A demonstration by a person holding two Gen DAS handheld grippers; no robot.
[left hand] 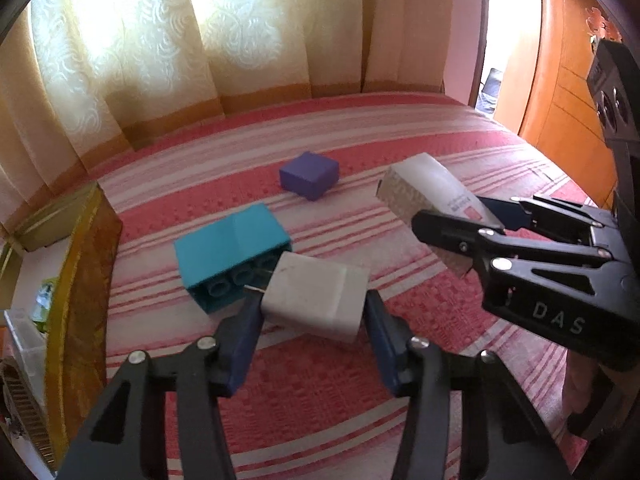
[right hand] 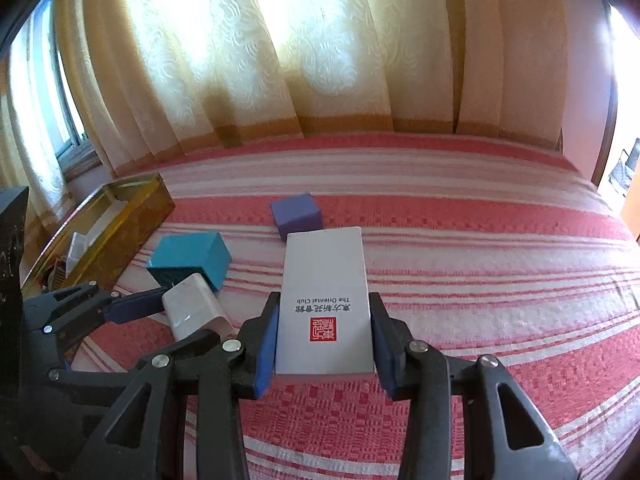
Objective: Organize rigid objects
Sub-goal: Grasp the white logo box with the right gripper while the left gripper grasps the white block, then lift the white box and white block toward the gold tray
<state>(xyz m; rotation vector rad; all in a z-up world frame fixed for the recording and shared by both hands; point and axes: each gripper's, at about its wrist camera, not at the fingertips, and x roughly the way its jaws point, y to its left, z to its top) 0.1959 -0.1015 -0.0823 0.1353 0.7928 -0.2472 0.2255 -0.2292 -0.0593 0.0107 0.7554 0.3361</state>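
Left tongs (left hand: pixel 314 308) clamped on white charger (left hand: pixel 316 300); right tongs (right hand: pixel 324 332) clamped on white box (right hand: pixel 325 300). Teal brick (left hand: pixel 232 252), purple cube (left hand: pixel 309 175) on bed (left hand: pixel 360 380).

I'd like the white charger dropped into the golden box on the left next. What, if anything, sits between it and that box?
The teal block lies directly ahead of the white charger held in the left claw, partly toward the golden box. Lifting the charger over it should clear the way.
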